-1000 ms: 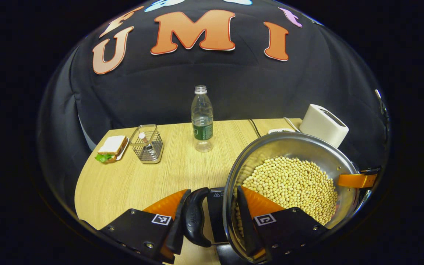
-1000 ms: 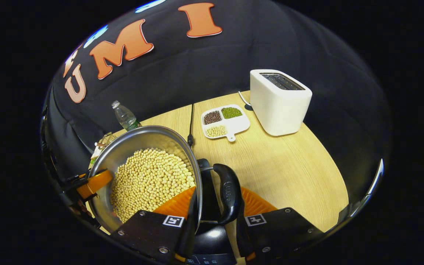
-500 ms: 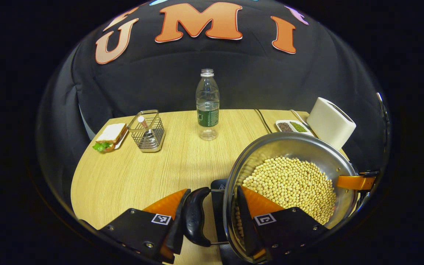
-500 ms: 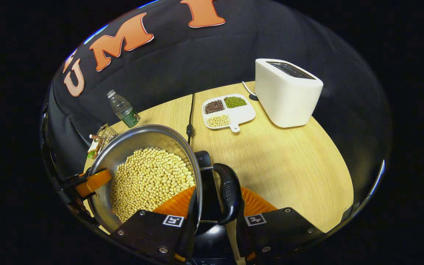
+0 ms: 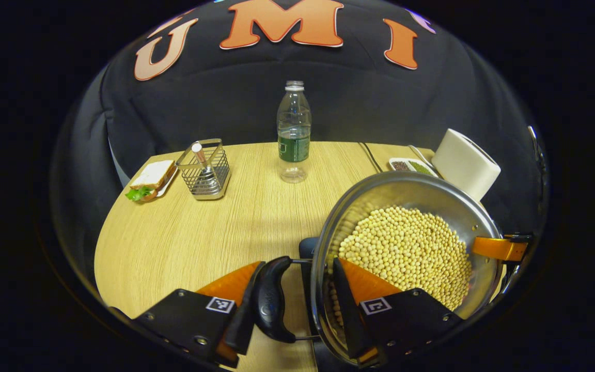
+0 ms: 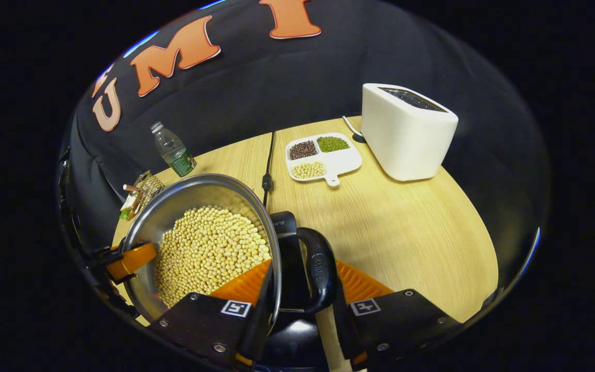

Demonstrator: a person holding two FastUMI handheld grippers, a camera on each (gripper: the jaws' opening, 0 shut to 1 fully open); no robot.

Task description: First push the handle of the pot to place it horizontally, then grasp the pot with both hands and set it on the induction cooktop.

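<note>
Pot in both claws, open tabletop leftward.

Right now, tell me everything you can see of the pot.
The pot is round shiny metal, lidless, heaped with pale beans. A black loop handle sticks out on each side. Each gripper straddles the rim, one finger inside against the wall, one outside the handle. It sits tilted above the black cooktop; whether it touches is unclear.
</note>
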